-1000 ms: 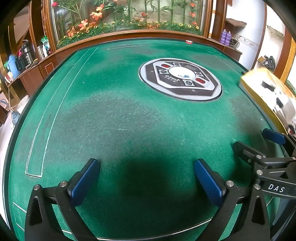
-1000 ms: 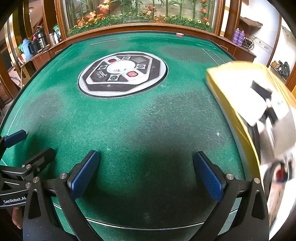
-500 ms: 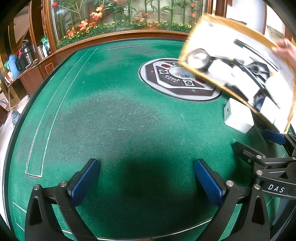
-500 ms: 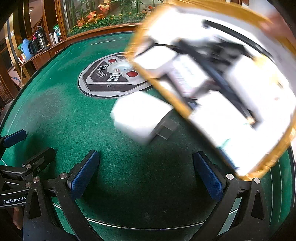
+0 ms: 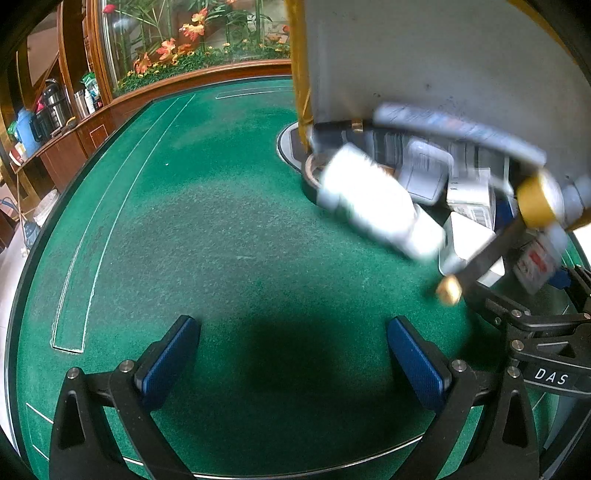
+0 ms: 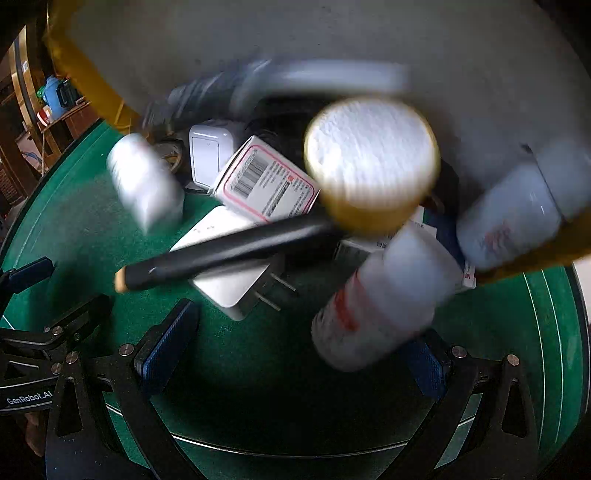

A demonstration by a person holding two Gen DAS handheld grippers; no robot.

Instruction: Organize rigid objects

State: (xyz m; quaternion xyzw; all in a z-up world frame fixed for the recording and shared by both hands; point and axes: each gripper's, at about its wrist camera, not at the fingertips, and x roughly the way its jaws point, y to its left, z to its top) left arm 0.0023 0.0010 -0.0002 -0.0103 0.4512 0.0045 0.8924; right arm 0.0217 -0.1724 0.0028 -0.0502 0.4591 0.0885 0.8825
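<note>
A yellow-rimmed tray [image 6: 85, 85] is tipped over the green table [image 5: 184, 221] and spills its load, blurred by motion. A white plug adapter [image 6: 229, 291] and a barcoded box [image 6: 266, 181] lie on the felt. A black pen [image 6: 229, 251], a gold-lidded jar [image 6: 369, 158] and a white bottle with red print [image 6: 380, 295] tumble just ahead of my right gripper [image 6: 299, 332], which is open and holds nothing. Another white bottle [image 5: 369, 199] falls further left. My left gripper [image 5: 291, 332] is open over bare felt, left of the pile.
The table's round control panel [image 5: 291, 147] is mostly hidden behind the tray. A wooden ledge with flowers [image 5: 192, 29] runs along the far edge. Kettles and flasks [image 5: 48, 107] stand on a side counter at left. Bare felt stretches left of the pile.
The tray has swung in from the right and tilted steeply, and its objects are now pouring onto the felt. Neither gripper has moved.
</note>
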